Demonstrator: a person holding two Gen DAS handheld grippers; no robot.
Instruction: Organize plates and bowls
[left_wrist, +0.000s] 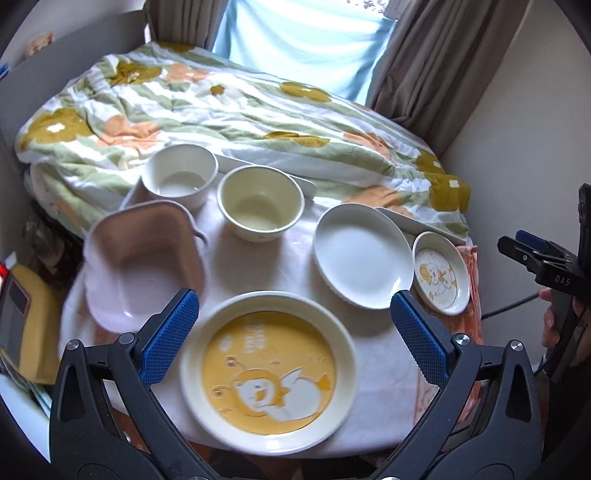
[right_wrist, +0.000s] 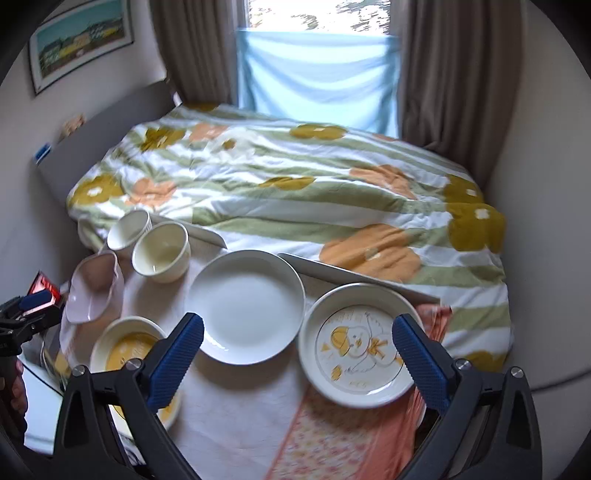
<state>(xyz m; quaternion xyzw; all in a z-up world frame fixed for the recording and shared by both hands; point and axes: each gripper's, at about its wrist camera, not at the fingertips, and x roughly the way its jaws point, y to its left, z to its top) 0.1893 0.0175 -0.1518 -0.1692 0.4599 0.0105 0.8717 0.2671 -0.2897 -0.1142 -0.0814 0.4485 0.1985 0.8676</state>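
Plainly empty — cream bowl (left_wrist: 260, 206), white bowl (left_wrist: 180, 175), pink dish (left_wrist: 144, 258).

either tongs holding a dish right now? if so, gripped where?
Nothing is held. The left tongs stand open above the yellow bear plate, the right tongs open above the duck plate; pads touch neither.

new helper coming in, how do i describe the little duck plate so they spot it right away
Start at the small table at the foot of the bed. The duck plate sits at its right end, beside the plain white plate. It alone is white with a yellow-hatted duck.
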